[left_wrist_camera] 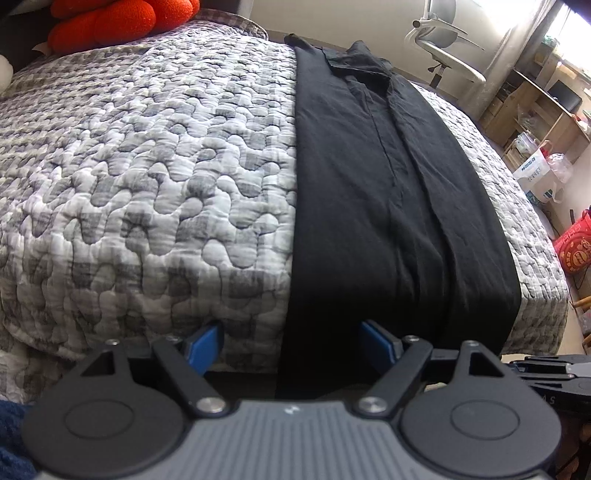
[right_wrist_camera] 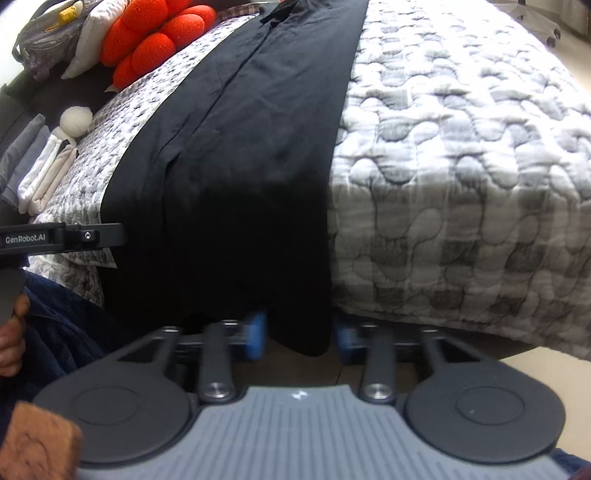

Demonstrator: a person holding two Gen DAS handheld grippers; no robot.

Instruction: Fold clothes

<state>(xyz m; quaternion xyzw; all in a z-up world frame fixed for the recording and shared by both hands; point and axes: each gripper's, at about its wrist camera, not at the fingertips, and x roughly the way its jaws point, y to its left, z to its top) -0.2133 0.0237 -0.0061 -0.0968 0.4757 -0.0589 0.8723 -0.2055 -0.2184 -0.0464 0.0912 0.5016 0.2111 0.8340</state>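
A: The quilted bed (left_wrist_camera: 147,166) is filling the left view. The left tongs (left_wrist_camera: 291,339) are hovering low at its near edge, spread wide around the black garment's (left_wrist_camera: 369,184) hem.

B: On the right, the right tongs (right_wrist_camera: 299,332) are sitting wide around its hanging corner. The garment's long axis is running away towards the red cushion (right_wrist_camera: 155,37).

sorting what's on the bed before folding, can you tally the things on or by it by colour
black: 1, the long shirt laid along the quilt
red-orange: 1, the flower cushion
white: 2, the round plush toy and the folded cloth stack
grey: 1, the bag
total: 5
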